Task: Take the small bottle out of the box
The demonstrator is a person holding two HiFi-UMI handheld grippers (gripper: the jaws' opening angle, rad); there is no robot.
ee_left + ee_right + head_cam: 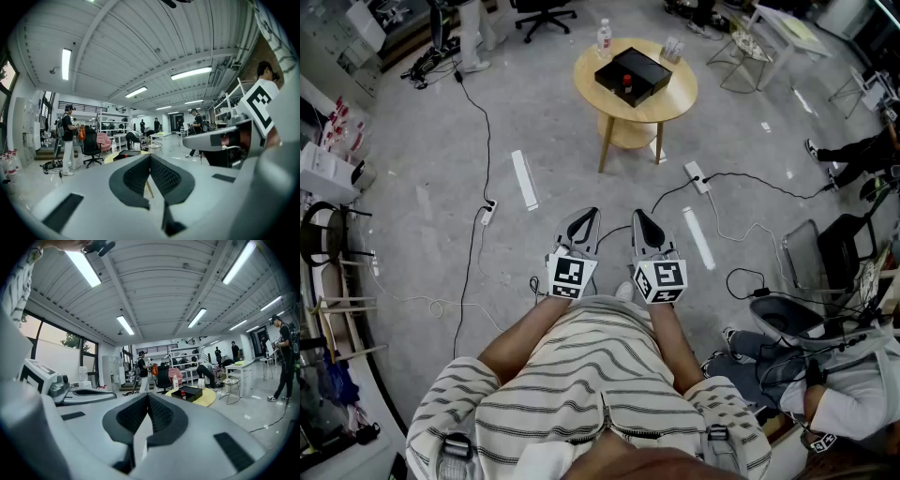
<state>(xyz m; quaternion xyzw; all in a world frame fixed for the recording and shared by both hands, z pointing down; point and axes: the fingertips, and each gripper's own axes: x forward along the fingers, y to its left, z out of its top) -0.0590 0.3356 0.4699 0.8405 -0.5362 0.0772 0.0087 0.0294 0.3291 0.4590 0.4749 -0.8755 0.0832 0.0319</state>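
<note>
Approach step, judged. The round bench carries the black box, with the small bottle inside. Left gripper and right gripper sit well short of the bench — side by side, nearly level, both pressed together, empty. Next: advance, spread one.

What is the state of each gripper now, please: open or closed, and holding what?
Left gripper: closed, holding nothing.
Right gripper: closed, holding nothing.
</note>
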